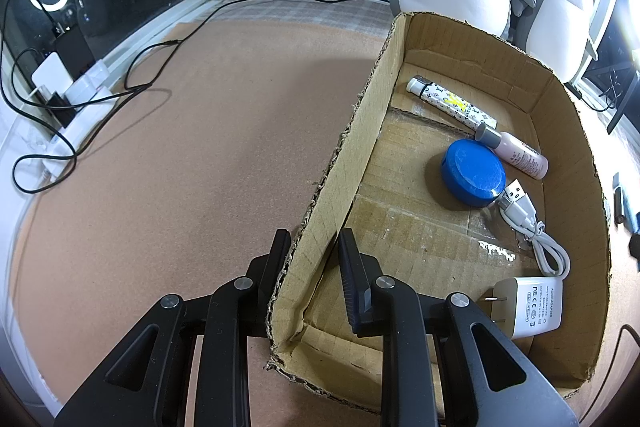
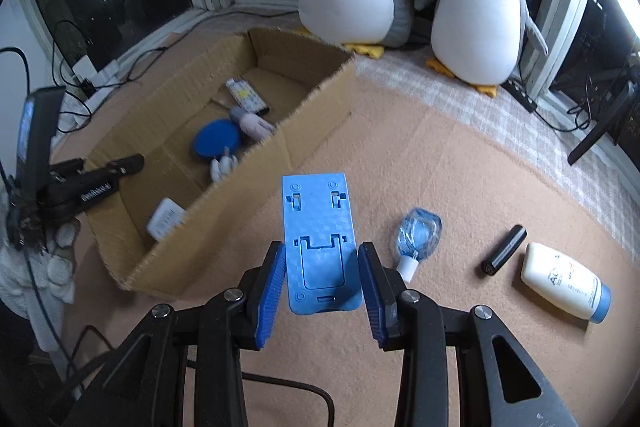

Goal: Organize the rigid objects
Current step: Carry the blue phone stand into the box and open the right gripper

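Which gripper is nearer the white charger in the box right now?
Left. The left gripper clamps the box wall beside the white charger; the right gripper holds a blue stand outside the box.

I see bare mat [image 1: 168,163] at nine o'clock of the cardboard box [image 1: 352,147]; its wall and the cables [image 1: 132,79] block passage.

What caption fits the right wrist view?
Right gripper holds a blue phone stand beside the cardboard box; glass bottle, black tube and lotion bottle remain on the mat.
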